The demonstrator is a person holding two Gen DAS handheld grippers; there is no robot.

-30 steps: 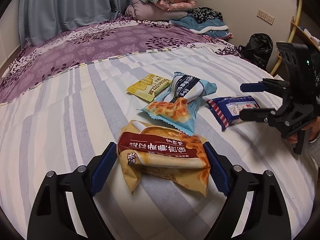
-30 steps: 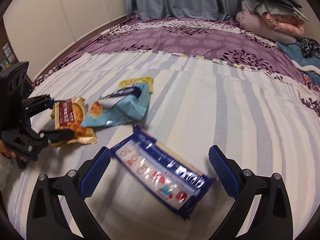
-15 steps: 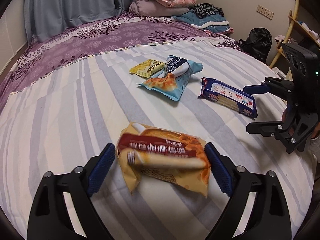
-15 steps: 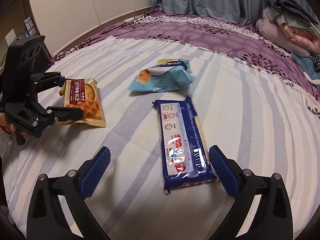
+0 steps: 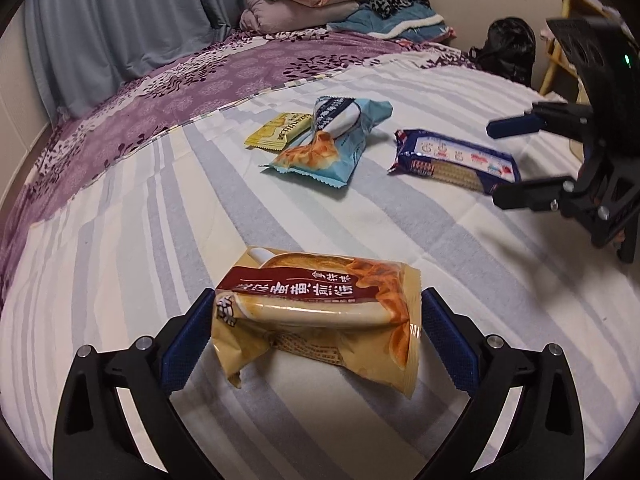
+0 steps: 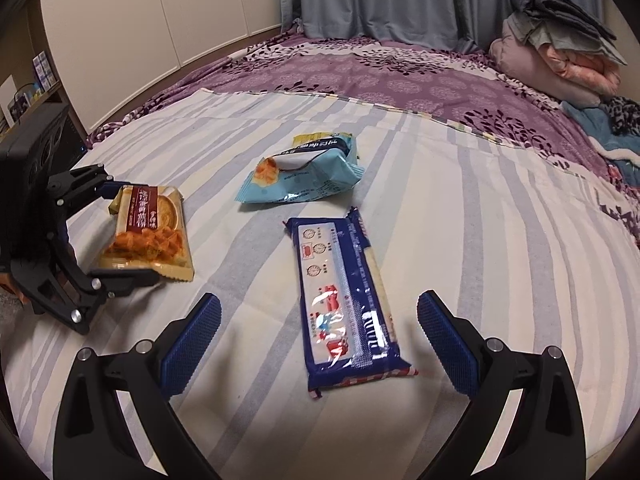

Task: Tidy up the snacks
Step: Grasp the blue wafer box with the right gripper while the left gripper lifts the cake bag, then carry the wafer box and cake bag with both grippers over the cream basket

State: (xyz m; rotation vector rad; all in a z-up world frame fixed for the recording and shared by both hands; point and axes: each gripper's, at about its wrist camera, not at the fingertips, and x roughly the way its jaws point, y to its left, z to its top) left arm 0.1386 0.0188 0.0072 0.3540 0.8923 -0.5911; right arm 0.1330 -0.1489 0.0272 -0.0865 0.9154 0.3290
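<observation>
A bed [image 6: 460,208] with a grey-and-cream striped sheet carries 4 snack packs, backed by a purple floral cover [image 6: 360,64], blue curtains [image 5: 120,20] and folded bedding [image 6: 560,52]. The left claw [image 5: 316,320] grips the tan waffle pack [image 5: 320,312] by both ends. The right claw [image 6: 318,338] gapes wide and empty around the navy cracker pack [image 6: 344,300]. Beyond lie the light blue pack [image 6: 300,176] and yellow pack [image 5: 280,132].
</observation>
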